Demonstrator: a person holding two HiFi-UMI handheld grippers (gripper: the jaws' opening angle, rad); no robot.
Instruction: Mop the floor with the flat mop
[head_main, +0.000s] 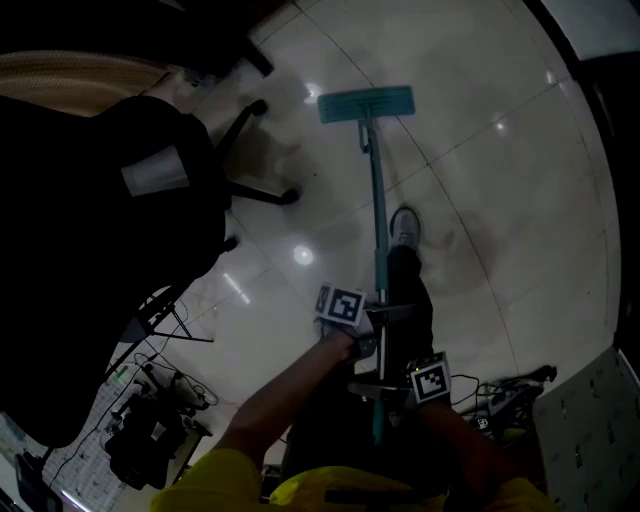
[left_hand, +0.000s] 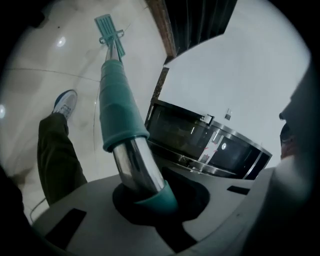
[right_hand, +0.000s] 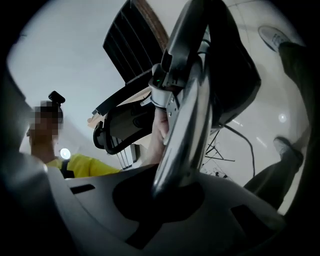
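Note:
The flat mop has a teal head (head_main: 365, 103) lying flat on the pale tiled floor, and a pole (head_main: 378, 200) running back toward me. In the head view my left gripper (head_main: 377, 318) is shut on the pole higher toward the head, and my right gripper (head_main: 381, 392) is shut on it near the top end. The left gripper view shows the chrome pole with its teal sleeve (left_hand: 118, 107) clamped in the left gripper (left_hand: 149, 194), the mop head (left_hand: 107, 27) far off. In the right gripper view the chrome pole (right_hand: 186, 125) sits clamped in the right gripper (right_hand: 170, 186).
A black office chair (head_main: 150, 190) with wheeled legs (head_main: 258, 192) stands left of the mop. Cables and a stand (head_main: 160, 400) lie at lower left, a power strip (head_main: 500, 400) at lower right. My shoe (head_main: 403, 228) is beside the pole. A dark round steel-rimmed unit (left_hand: 210, 145) stands by the wall.

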